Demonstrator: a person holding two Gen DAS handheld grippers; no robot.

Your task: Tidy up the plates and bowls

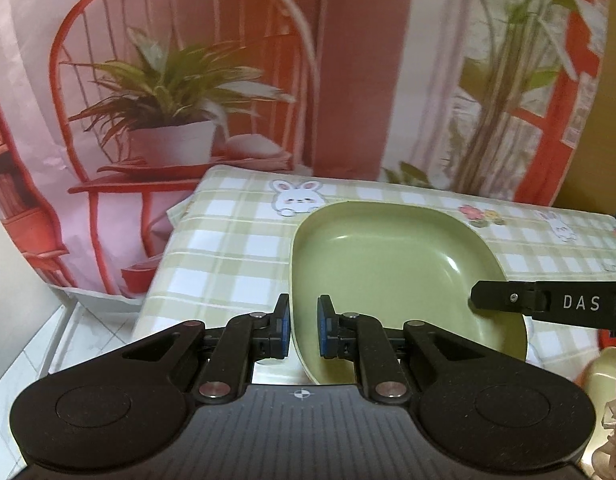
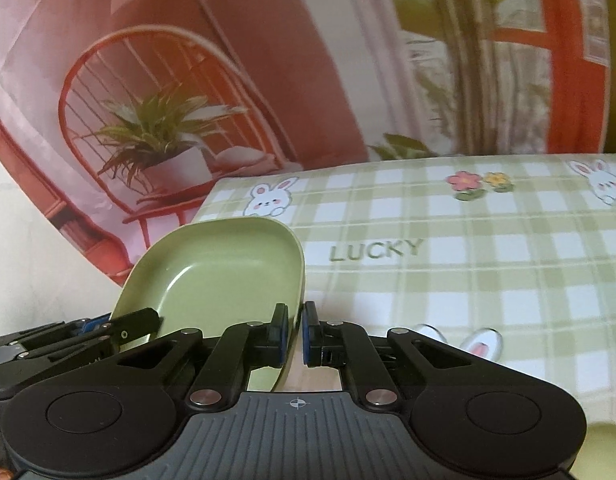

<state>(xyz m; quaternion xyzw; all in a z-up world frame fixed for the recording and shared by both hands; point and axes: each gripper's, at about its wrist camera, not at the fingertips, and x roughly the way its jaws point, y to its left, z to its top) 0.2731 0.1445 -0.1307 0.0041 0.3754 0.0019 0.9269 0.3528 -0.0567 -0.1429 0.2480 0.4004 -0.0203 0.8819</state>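
A green squarish plate (image 1: 388, 272) is held above the checked tablecloth (image 1: 228, 248) by both grippers. My left gripper (image 1: 303, 326) is shut on the plate's left rim, one blue pad on each side of it. My right gripper (image 2: 295, 334) is shut on the plate's right rim; the plate also shows in the right wrist view (image 2: 220, 268), tilted. The right gripper's finger reaches in over the plate in the left wrist view (image 1: 548, 304). The left gripper's fingers (image 2: 120, 326) show at the plate's far side in the right wrist view.
The tablecloth (image 2: 468, 264) has bunny and flower prints and the word LUCKY. A pale yellow dish edge (image 2: 612, 452) shows at the lower right, also in the left wrist view (image 1: 600, 372). A printed backdrop with a red chair (image 1: 168, 80) hangs behind the table.
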